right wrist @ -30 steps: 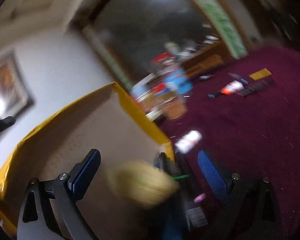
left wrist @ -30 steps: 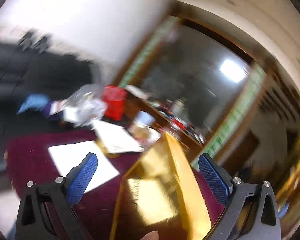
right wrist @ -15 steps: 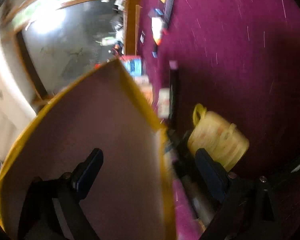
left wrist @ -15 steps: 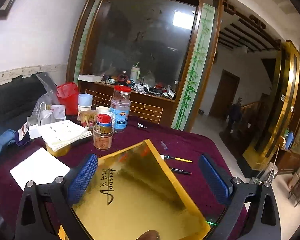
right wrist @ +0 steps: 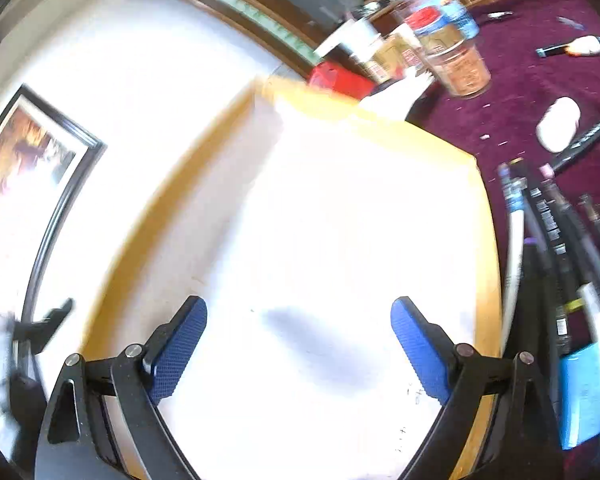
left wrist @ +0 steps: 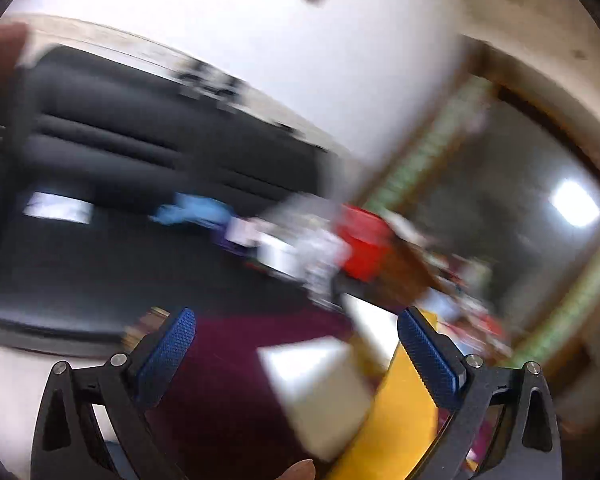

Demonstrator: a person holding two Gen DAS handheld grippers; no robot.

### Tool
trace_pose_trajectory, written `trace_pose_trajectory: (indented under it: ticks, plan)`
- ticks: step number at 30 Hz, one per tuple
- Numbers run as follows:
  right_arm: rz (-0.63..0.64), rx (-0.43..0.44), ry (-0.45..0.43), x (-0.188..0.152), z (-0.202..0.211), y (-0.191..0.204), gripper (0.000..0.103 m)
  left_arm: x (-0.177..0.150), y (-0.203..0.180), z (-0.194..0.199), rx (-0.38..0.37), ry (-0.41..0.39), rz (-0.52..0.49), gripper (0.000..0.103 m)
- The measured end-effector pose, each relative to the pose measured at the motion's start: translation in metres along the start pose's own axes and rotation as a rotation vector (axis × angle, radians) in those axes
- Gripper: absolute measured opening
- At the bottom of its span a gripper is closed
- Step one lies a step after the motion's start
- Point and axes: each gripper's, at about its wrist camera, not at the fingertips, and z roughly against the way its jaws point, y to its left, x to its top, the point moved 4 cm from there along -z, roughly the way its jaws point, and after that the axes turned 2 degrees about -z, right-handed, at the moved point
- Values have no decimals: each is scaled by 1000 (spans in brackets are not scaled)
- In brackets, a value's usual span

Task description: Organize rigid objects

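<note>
A gold box (left wrist: 404,420) shows its yellow edge at the lower right of the blurred left wrist view, just behind the right finger of my open left gripper (left wrist: 296,320). A person's fingertip (left wrist: 298,470) pokes in at the bottom edge. In the right wrist view the box's white inside (right wrist: 320,240), rimmed in gold, fills the middle. My right gripper (right wrist: 298,304) is open in front of it, its blue pads wide apart and gripping nothing. Several pens (right wrist: 548,220) lie bunched beside the box's right rim.
The maroon tablecloth (right wrist: 520,80) carries a clear jar (right wrist: 456,56), a white oval object (right wrist: 558,124) and a red item (right wrist: 336,76). A framed picture (right wrist: 28,184) hangs at left. The left wrist view shows white paper (left wrist: 320,388), a black sofa (left wrist: 120,160) and a red bag (left wrist: 364,240).
The left view has swung left and blurred, so the gold box moved from between the fingers to the lower right. The right view now looks into the box's white inside.
</note>
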Motion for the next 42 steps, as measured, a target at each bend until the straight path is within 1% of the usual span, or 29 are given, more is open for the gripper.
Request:
trace_pose_trajectory:
  ticks: [1, 3, 4, 6, 7, 8, 9, 10, 11, 12, 13, 14, 15, 16, 17, 18, 19, 20, 22, 24, 27, 29, 31, 32, 34, 36, 37, 40, 42]
  plan:
    - [15, -5, -20, -4, 4, 0, 93, 1, 20, -17, 84, 6, -2, 102]
    - [80, -12, -55, -10, 23, -3, 93, -7, 41, -43, 157, 34, -3, 102]
    - [108, -27, -66, -12, 34, -4, 93, -13, 49, -58, 208, 62, -42, 102]
    - [170, -92, -73, -16, 56, -12, 93, -25, 54, -67, 231, 106, -104, 102]
    - [214, -135, -59, -19, 68, -20, 93, -34, 49, -70, 251, 132, -169, 102]
    - [236, -176, -49, -21, 77, -29, 93, -42, 42, -70, 268, 134, -238, 102]
    - [241, -207, -42, -22, 85, -35, 93, -46, 36, -70, 304, 121, -317, 102]
    - [245, -243, -33, -24, 98, -47, 93, -51, 23, -60, 352, 77, -427, 102]
    - [245, -255, -28, -28, 108, -53, 93, -50, 18, -54, 371, 49, -477, 101]
    - [246, -271, -23, -33, 124, -63, 93, -52, 5, -36, 371, 4, -520, 100]
    - [252, -288, -22, -34, 137, -71, 93, -52, -1, -23, 359, -22, -527, 100]
    - [257, -300, -22, -35, 144, -76, 93, -61, -18, 2, 292, -46, -521, 100]
    - [258, -322, -22, -38, 156, -82, 93, -65, -27, 15, 238, -33, -512, 100]
    - [250, -355, -21, -39, 168, -92, 92, -80, -41, 29, 143, 13, -508, 101]
    - [243, -369, -23, -40, 178, -98, 91, -104, -59, 41, 45, 107, -524, 100]
    - [238, -376, -23, -41, 187, -104, 88, -130, -76, 47, -26, 224, -567, 100]
    - [234, -388, -23, -42, 197, -113, 87, -148, -87, 49, -68, 304, -603, 100]
    - [235, -402, -23, -43, 205, -117, 86, -178, -102, 53, -136, 432, -665, 100]
    - [248, -439, -23, -41, 219, -129, 79, -225, -123, 61, -222, 598, -739, 99]
    - [256, -468, -14, -36, 229, -142, 74, -250, -134, 69, -238, 638, -792, 98]
    - [275, -516, 4, -27, 238, -162, 73, -273, -143, 85, -262, 679, -857, 98]
    - [285, -532, 31, -19, 239, -177, 73, -278, -144, 94, -275, 712, -885, 98]
    - [322, -544, 86, -14, 236, -189, 73, -282, -151, 94, -268, 727, -910, 98]
    - [343, -553, 95, -10, 234, -193, 73, -284, -152, 96, -272, 732, -919, 98]
    - [388, -546, 136, -6, 229, -200, 73, -287, -158, 90, -273, 751, -916, 98]
    - [427, -530, 159, 0, 226, -210, 73, -288, -163, 84, -295, 779, -894, 98]
    - [426, -507, 198, 1, 223, -218, 73, -292, -166, 82, -306, 788, -894, 98]
    - [463, -499, 245, -6, 224, -226, 73, -304, -182, 83, -341, 819, -927, 98]
    - [492, -467, 299, -20, 223, -225, 71, -314, -194, 85, -375, 831, -963, 98]
